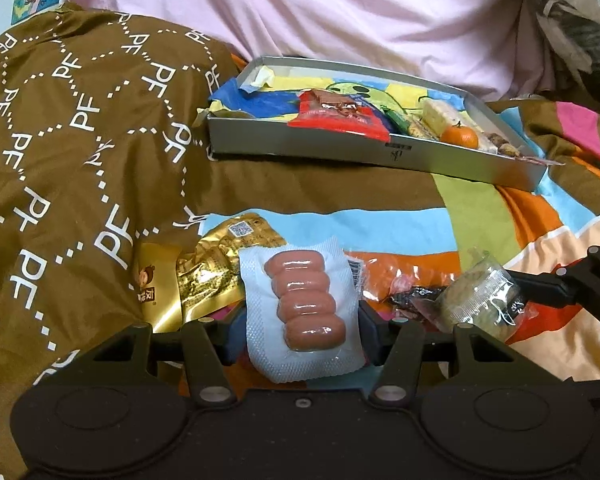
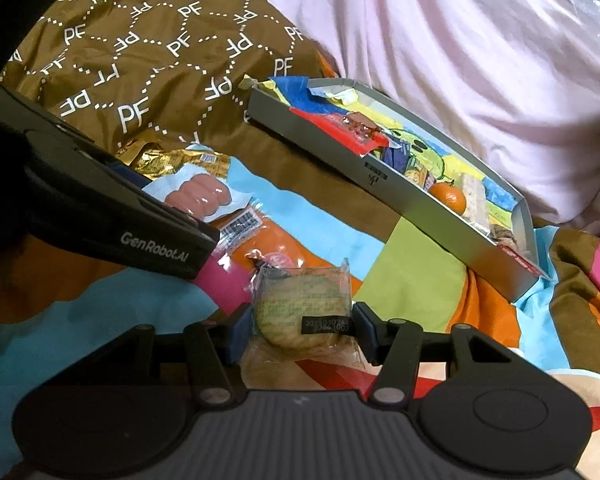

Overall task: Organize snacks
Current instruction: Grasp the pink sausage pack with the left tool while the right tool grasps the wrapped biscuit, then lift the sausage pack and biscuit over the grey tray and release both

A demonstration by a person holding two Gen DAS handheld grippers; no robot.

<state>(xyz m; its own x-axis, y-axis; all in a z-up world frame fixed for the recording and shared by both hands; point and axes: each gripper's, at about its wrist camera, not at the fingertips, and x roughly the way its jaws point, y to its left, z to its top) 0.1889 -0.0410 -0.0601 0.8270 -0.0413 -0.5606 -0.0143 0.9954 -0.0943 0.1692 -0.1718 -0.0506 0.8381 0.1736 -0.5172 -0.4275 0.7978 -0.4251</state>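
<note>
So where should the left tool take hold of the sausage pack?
Grip the sausage pack across its short width, on the flat white film margins at its near end, coming from the near side as the left tool sits now. The four sausages are stacked along its length, so the narrow span fits between the pads. The pads already flank it; whether they press isn't clear.

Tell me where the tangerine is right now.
The tangerine lies in the grey tray, toward its right end in the left wrist view, beside a pale wafer bar and right of the red packet.
</note>
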